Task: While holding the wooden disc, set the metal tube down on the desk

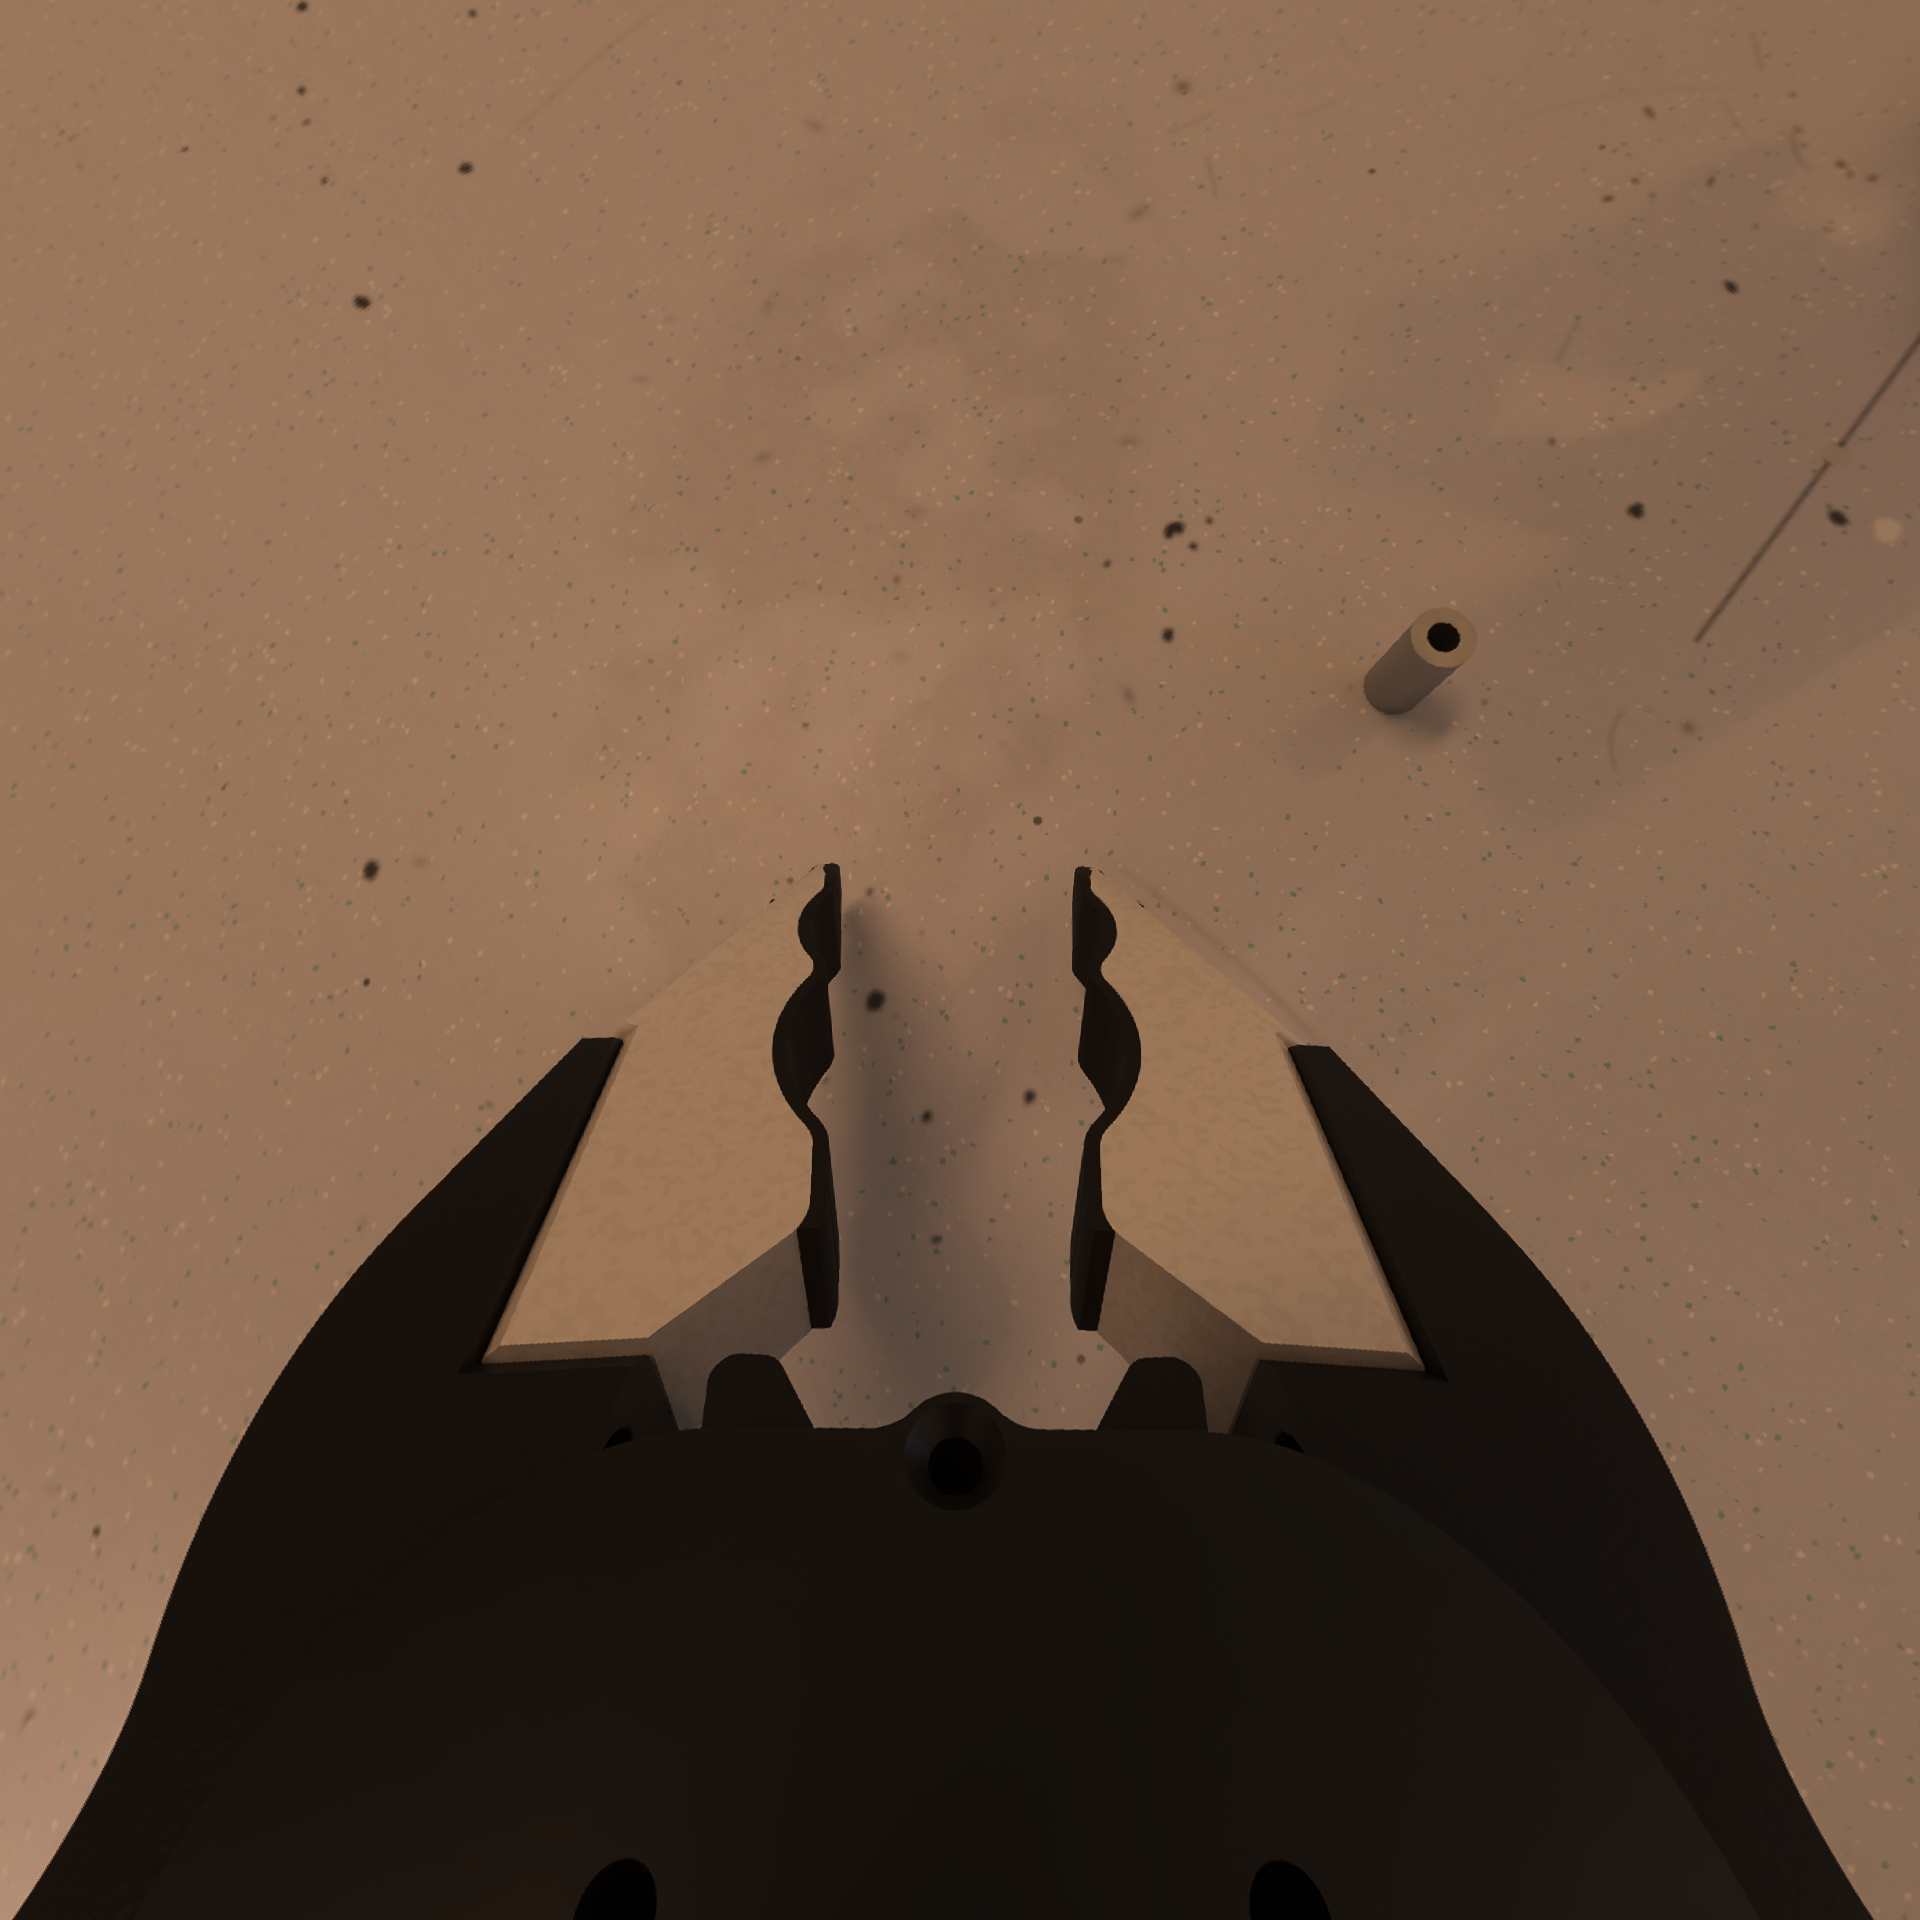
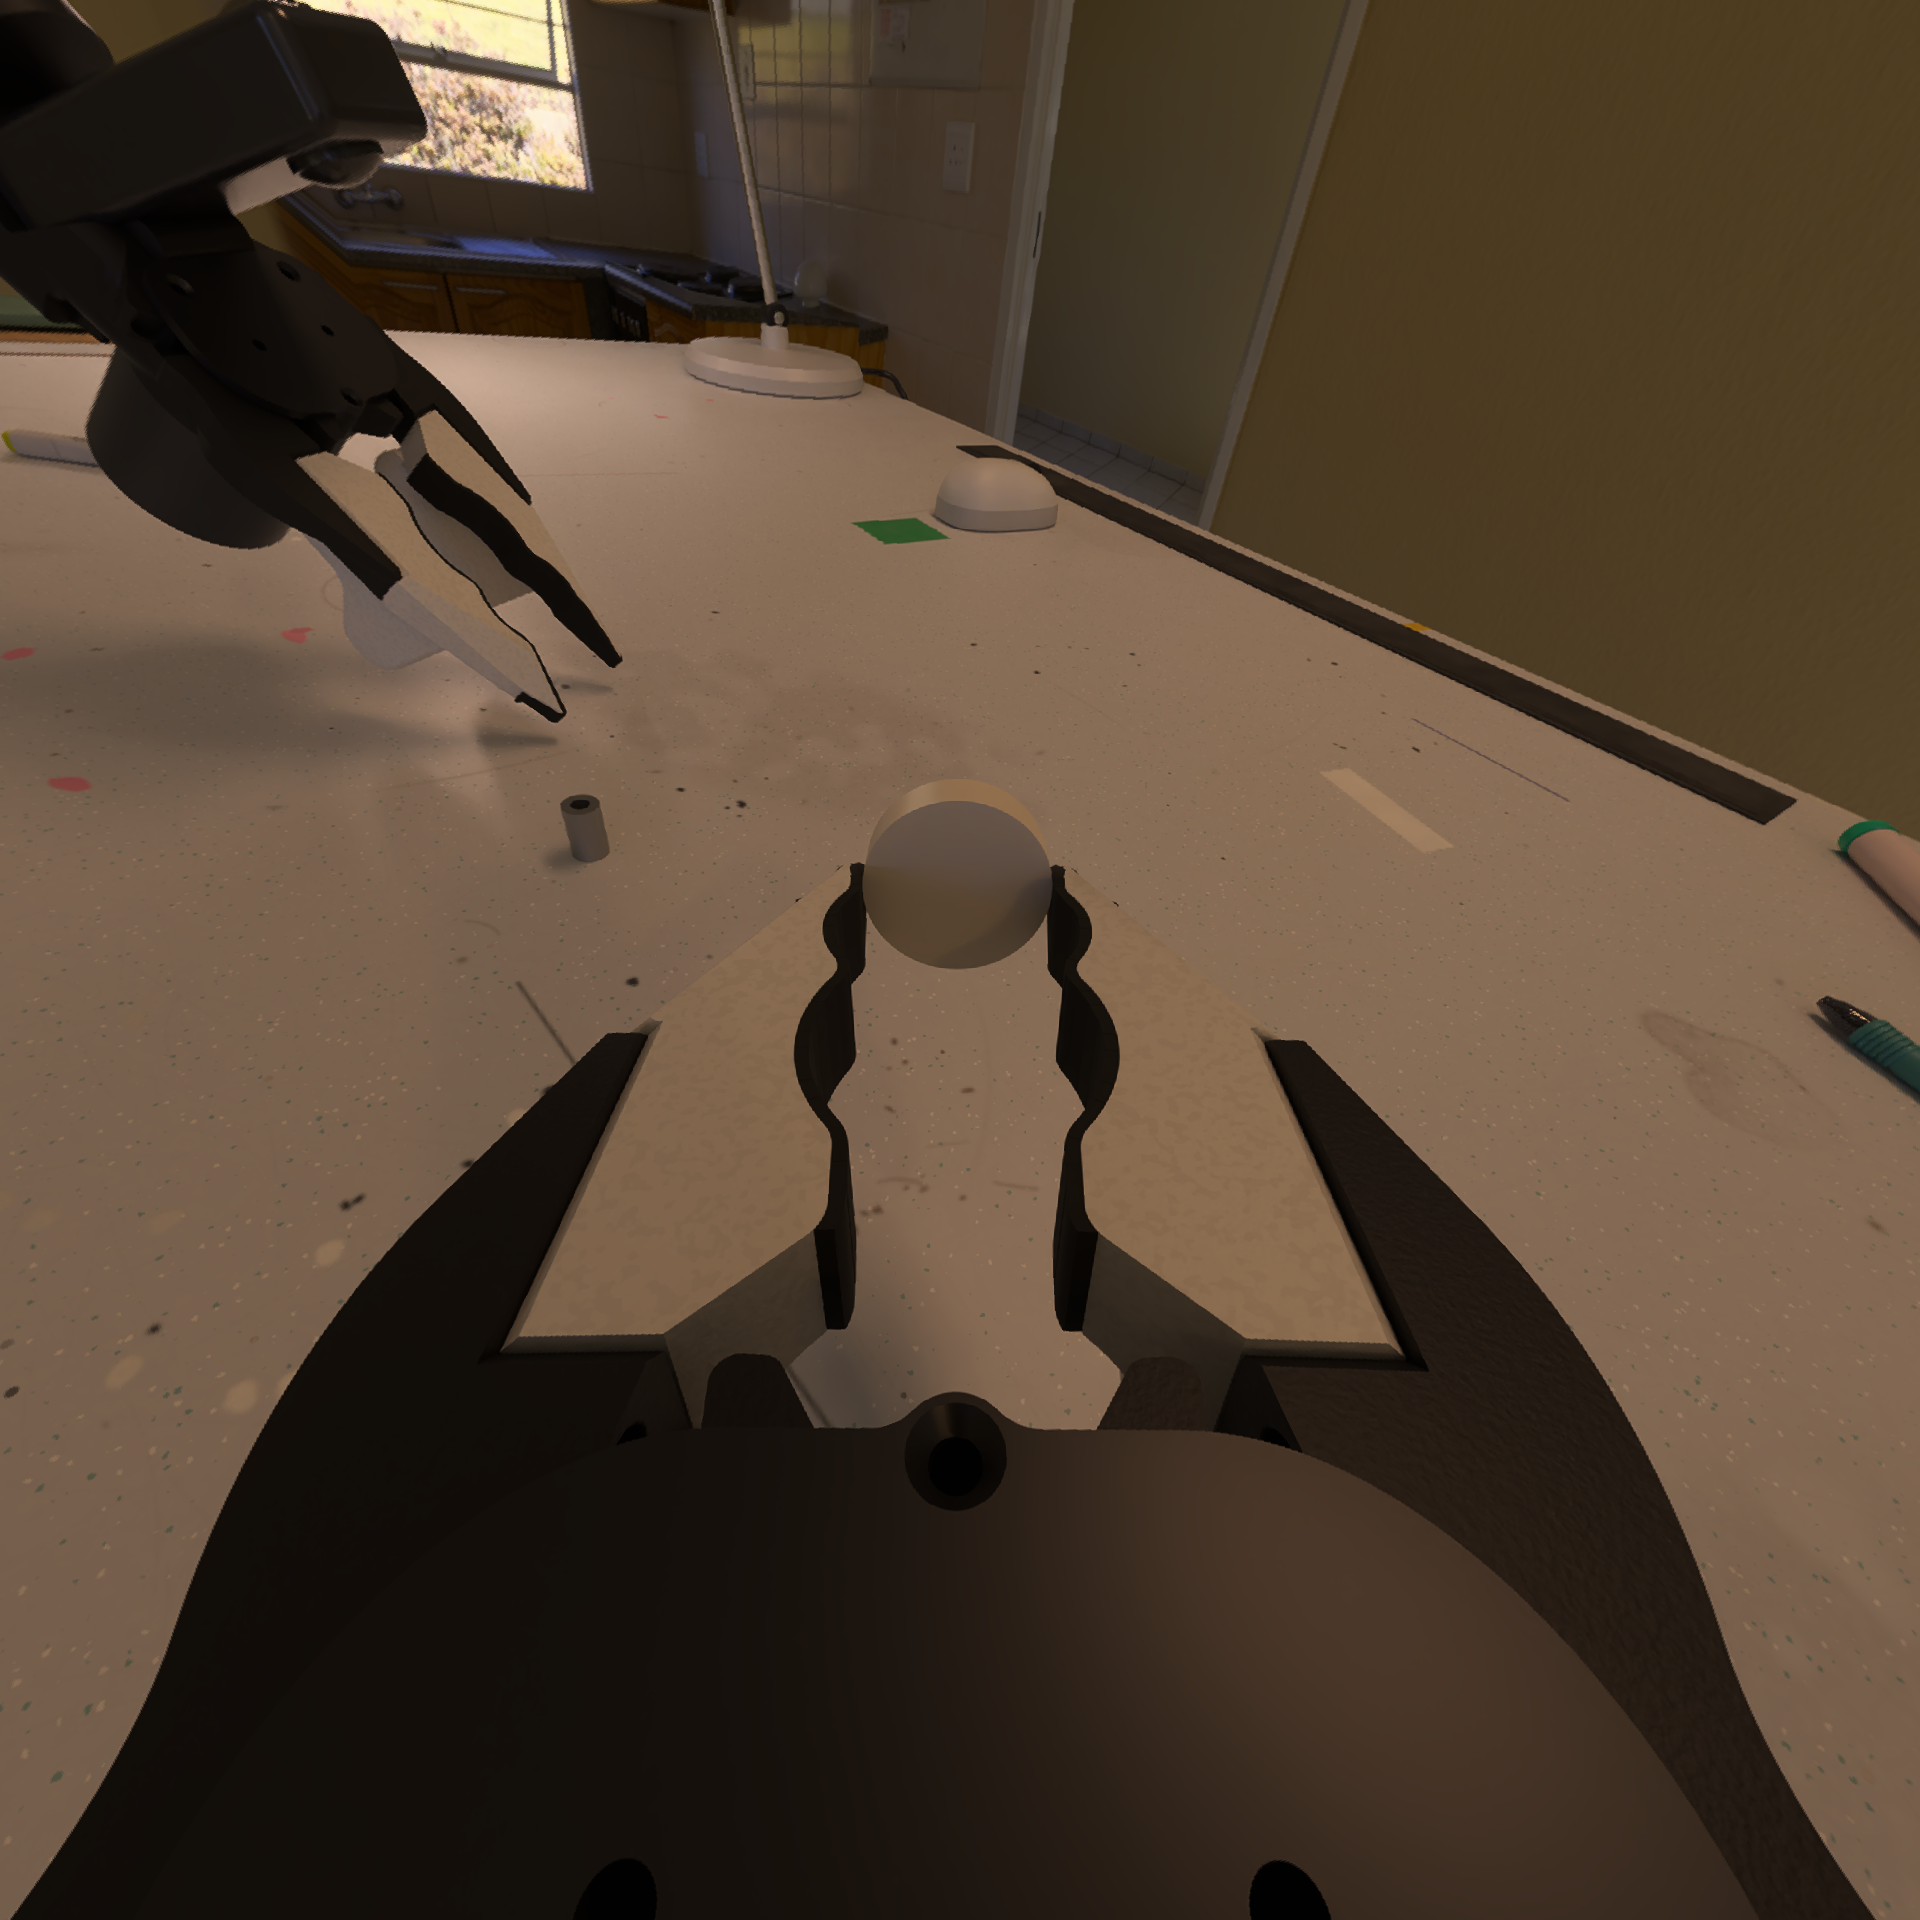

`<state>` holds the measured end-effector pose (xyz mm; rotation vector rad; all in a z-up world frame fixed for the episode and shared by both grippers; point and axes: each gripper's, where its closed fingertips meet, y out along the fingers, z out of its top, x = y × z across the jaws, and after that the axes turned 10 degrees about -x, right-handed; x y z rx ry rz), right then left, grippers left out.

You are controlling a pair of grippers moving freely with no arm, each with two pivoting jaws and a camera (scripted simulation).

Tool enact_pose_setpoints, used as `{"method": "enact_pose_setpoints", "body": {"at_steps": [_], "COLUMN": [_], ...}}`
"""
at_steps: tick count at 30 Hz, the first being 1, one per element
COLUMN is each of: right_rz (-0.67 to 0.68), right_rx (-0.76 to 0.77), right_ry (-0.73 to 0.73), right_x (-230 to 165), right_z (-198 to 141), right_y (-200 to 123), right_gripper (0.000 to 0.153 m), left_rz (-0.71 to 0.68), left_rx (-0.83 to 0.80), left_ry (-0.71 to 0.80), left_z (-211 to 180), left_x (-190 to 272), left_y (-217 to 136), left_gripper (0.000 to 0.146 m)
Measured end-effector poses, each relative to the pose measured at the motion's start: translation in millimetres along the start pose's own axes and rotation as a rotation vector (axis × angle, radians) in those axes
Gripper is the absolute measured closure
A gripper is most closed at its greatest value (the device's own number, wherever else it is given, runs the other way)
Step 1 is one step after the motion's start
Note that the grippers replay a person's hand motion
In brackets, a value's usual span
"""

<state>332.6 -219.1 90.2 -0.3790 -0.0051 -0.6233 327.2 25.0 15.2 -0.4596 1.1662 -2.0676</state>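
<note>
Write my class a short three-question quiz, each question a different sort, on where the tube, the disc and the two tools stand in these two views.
1. True or false: the metal tube stands upright on the desk, apart from both tools.
2. Multiple choice: the right tool is A) open and empty, B) shut on the wooden disc, C) shut on the tube.
3. Fill in: nothing sits between the fingers of the left tool, so it is ____.

Key: 1 true; 2 B; 3 open.
</note>
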Motion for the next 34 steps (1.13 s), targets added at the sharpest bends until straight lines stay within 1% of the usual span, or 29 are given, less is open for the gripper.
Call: {"method": "enact_pose_setpoints", "body": {"at_steps": [5,8,9,11,15,18,22,24,27,31,32,34], "right_rz": [0.006,0.007,0.006,0.004,0.010,0.017,0.021,0.020,0.022,0.027,0.024,0.018], "right_rx": [0.009,0.009,0.011,0.013,0.020,0.021,0.021,0.023,0.027,0.049,0.050,0.046], "right_ry": [0.010,-0.002,-0.007,-0.015,-0.016,-0.017,-0.028,-0.032,-0.026,-0.017,-0.017,-0.024], "right_x": [0.8,-0.6,-1.0,-1.9,-3.1,-4.4,-6.8,-7.5,-7.3,-5.9,-5.5,-5.4], "right_z": [0.6,0.8,1.0,1.3,2.1,2.2,2.3,2.5,3.1,4.9,4.8,4.4], "right_y": [-0.8,-1.0,-1.1,-1.3,-2.1,-2.4,-2.9,-3.1,-3.6,-6.8,-7.2,-6.7], "right_gripper": [0.118,0.118,0.118,0.118,0.118,0.118,0.118,0.118,0.118,0.118,0.118,0.118], "left_rz": [-0.057,-0.025,-0.029,-0.030,0.018,0.062,0.065,0.076,0.051,0.046,0.023,-0.089], "left_rx": [0.004,-0.019,-0.021,-0.035,-0.034,-0.023,-0.018,-0.026,-0.005,0.069,0.078,0.079], "left_ry": [0.025,0.024,0.018,0.007,0.014,0.019,-0.001,-0.012,-0.038,-0.021,0.003,0.082], "left_z": [7.0,8.5,9.3,8.8,4.1,0.2,-4.6,-6.6,0.0,11.7,12.9,12.5], "left_x": [6.8,4.7,5.5,6.3,7.8,4.9,0.4,-2.3,0.9,4.7,11.0,32.8], "left_y": [5.7,11.7,12.5,12.7,10.0,8.0,5.1,2.8,-7.4,-33.0,-38.3,-44.0], "left_gripper": [0.104,0.107,0.110,0.124,0.139,0.143,0.143,0.138,0.113,0.103,0.099,0.092]}}
